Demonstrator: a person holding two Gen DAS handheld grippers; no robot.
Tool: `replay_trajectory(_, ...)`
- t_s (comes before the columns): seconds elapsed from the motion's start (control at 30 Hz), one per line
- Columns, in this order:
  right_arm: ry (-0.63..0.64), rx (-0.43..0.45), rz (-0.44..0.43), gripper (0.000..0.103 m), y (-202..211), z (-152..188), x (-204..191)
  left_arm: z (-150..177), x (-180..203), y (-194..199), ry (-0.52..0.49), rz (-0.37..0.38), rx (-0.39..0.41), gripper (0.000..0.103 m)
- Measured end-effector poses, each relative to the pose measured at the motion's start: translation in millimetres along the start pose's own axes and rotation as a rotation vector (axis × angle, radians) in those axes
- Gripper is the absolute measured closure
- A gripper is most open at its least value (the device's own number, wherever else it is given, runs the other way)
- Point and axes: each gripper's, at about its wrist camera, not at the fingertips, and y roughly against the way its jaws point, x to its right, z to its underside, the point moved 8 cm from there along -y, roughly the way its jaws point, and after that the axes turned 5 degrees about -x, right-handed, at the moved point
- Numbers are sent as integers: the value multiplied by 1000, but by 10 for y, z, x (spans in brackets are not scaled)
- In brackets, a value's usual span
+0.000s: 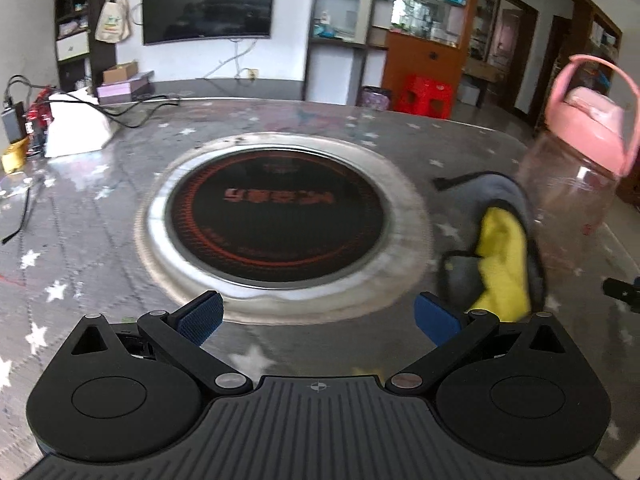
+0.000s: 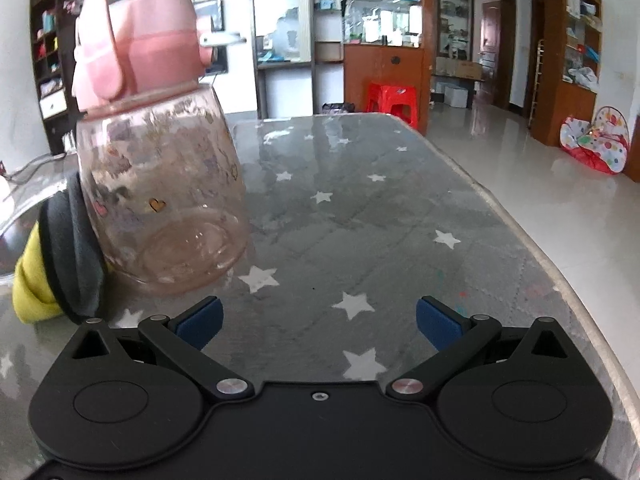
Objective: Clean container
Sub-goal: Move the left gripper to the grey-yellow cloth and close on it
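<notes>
A clear pinkish bottle [image 2: 160, 184] with a pink lid and carry loop stands on the star-patterned table, up and to the left of my right gripper [image 2: 319, 322]. That gripper is open with nothing between its blue pads. The same bottle [image 1: 576, 168] shows at the far right of the left wrist view. A grey and yellow cloth [image 1: 500, 248] lies crumpled beside it, just right of and beyond my left gripper [image 1: 319, 318], which is open and empty. The cloth [image 2: 60, 256] rests against the bottle's left side in the right wrist view.
A round black induction hob [image 1: 276, 216] in a steel ring is set into the table ahead of the left gripper. A white tissue pack [image 1: 76, 128], cables and small boxes sit at the far left. The table edge [image 2: 532, 240] runs along the right, with tiled floor beyond.
</notes>
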Motion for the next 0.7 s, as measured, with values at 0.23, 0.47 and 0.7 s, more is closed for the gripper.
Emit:
replay_trajectory(0.23, 4, 15, -3, 0, 118, 18, -62, -17, 387, -37, -80, 49, 10, 0)
replay_trajectory(0.47, 11, 14, -30, 0, 119, 4, -117, -34, 573, -76, -112, 59, -2, 0)
replay_trajectory(0.7, 49, 31, -39, 0, 171, -20, -189, -65, 748, -199, -131, 55, -19, 0)
